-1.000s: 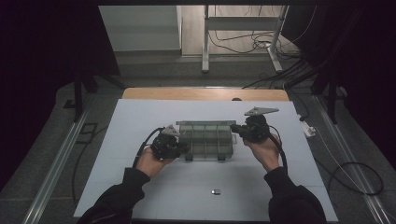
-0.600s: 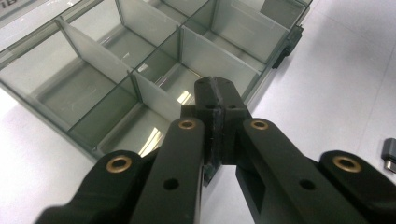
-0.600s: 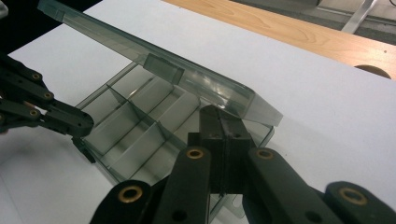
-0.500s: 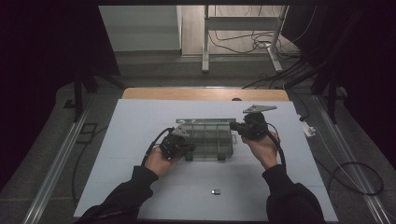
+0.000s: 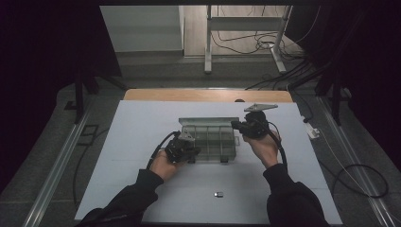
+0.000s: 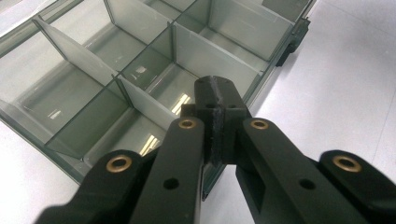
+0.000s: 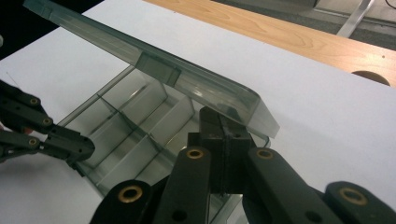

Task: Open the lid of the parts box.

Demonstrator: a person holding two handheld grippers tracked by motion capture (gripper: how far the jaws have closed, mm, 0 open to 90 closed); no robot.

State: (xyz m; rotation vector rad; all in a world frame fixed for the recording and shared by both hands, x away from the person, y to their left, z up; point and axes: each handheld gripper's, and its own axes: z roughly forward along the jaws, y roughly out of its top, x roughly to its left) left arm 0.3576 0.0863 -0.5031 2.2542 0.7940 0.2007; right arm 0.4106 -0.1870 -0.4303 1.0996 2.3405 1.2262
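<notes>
A clear compartment box (image 5: pixel 213 142) lies in the middle of the white mat, its lid (image 5: pixel 210 122) tilted up at the back. My left gripper (image 5: pixel 187 150) is shut at the box's front left corner. In the left gripper view its closed tips (image 6: pixel 217 91) sit over the front wall of the box (image 6: pixel 93 70), with nothing seen between them. My right gripper (image 5: pixel 241 126) is shut at the box's right end. Its closed tips (image 7: pixel 223 122) are tucked just under the raised lid (image 7: pixel 154 70), above the empty compartments (image 7: pixel 130 130).
A small dark-and-silver piece (image 5: pixel 218 194) lies on the white mat (image 5: pixel 132 142) near the front edge. A strip of wooden tabletop (image 5: pixel 189 95) runs behind the mat. Cables and table legs stand on the floor beyond.
The left gripper has shifted right and slightly down to the box's front left corner. The right hand has stayed at the box's right end.
</notes>
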